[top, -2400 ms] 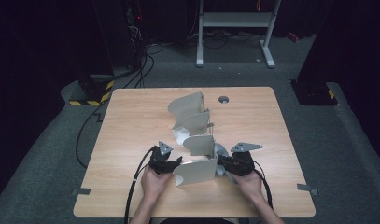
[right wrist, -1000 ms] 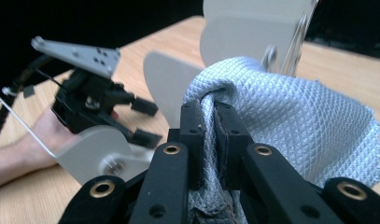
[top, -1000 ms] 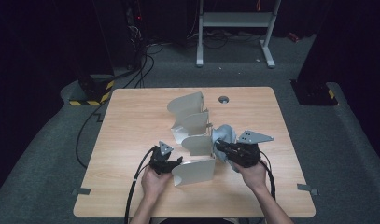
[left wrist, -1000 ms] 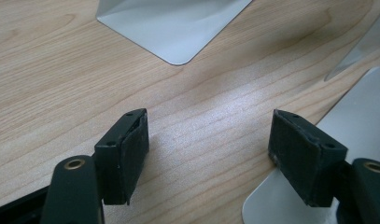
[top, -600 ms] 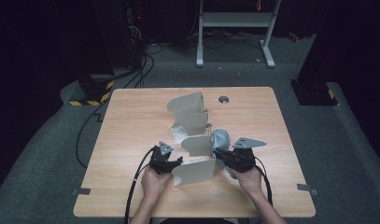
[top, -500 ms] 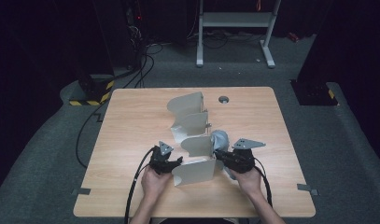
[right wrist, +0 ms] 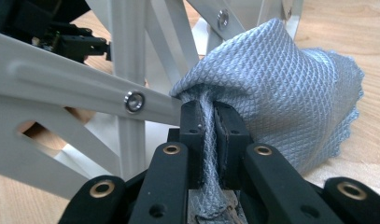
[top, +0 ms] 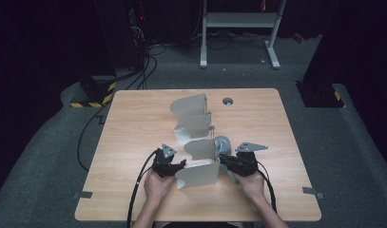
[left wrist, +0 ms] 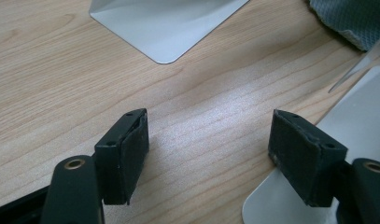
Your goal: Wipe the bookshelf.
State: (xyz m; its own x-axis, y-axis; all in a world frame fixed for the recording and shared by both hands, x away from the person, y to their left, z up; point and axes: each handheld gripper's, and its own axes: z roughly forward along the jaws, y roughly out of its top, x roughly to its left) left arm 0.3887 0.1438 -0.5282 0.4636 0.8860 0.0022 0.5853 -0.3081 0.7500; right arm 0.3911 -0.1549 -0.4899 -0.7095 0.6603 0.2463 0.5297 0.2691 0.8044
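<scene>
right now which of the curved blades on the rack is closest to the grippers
The front blade, lowest of the four stacked on the white rack. It sits right between the left hand-held gripper and right hand-held gripper; the other three stand farther back.

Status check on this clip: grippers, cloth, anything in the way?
Right gripper shut on grey cloth, beside white metal rack. Left gripper open on bare table, holding nothing. Rack frame crowds the cloth.

The right hand-held gripper (right wrist: 209, 135) pinches a fold of blue-grey woven cloth (right wrist: 290, 93) between its black jaws, the cloth bulging to the right above the wooden bench (right wrist: 360, 42), while white metal struts (right wrist: 75, 81) fastened with bolts (right wrist: 134, 101) cross close on the left.
</scene>
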